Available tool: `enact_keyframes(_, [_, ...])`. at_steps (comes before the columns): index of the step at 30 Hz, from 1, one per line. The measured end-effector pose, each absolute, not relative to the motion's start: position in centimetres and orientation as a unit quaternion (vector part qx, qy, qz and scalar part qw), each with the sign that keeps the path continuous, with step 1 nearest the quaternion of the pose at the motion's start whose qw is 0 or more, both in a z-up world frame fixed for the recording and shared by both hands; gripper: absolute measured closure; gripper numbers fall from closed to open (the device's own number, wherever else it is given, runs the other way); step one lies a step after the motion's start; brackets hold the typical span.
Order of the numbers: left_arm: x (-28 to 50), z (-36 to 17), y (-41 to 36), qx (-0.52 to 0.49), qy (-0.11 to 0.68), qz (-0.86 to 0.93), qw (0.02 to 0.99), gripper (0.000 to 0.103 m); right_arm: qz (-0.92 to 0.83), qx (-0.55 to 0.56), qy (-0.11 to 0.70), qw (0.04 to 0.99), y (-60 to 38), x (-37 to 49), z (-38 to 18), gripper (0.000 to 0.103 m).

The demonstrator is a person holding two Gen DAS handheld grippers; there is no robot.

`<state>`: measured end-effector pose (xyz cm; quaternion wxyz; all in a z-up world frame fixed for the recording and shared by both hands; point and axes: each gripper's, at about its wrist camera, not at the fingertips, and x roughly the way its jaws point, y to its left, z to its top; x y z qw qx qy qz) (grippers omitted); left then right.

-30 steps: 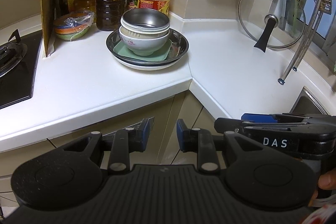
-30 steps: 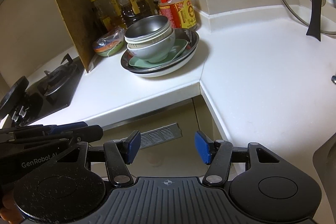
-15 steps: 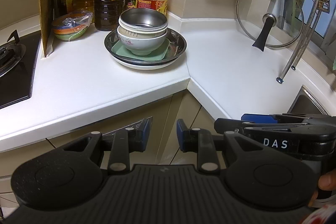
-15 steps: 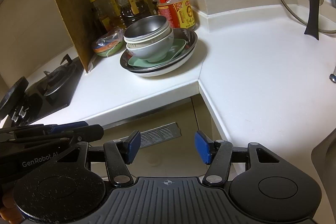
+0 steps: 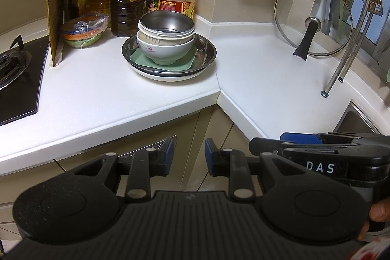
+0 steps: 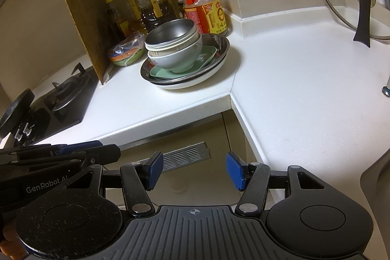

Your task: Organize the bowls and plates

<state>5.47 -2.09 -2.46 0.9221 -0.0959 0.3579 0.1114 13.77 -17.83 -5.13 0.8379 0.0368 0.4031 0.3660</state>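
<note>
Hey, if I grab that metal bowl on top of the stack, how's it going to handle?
The metal bowl looks thin-walled, so probably light and stiff. Its shiny, smooth surface may slip between the fingers. It sits nested, slightly tilted, in the white bowls below, so lifting it could drag or rock them; ceramic underneath is probably fragile.

Stacked bowls point(image 6: 174, 50) on counter point(image 6: 292, 89) — tongs point(image 6: 192, 171) apart

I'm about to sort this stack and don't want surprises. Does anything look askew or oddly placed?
Yes. The nested bowls, topped by the steel bowl, lean to one side instead of sitting level. The green square plate lies inside the steel pan, under the bowls. Nothing looks spilled or broken.
</note>
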Motion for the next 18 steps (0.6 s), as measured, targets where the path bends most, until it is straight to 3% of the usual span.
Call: enact_keyframes(18, [5.29, -2.35, -2.11, -0.096, 0.357, 0.111, 0.922, 0.079, 0.367, 0.035, 0.401, 0.839, -17.82, 13.57, -4.68, 0.046])
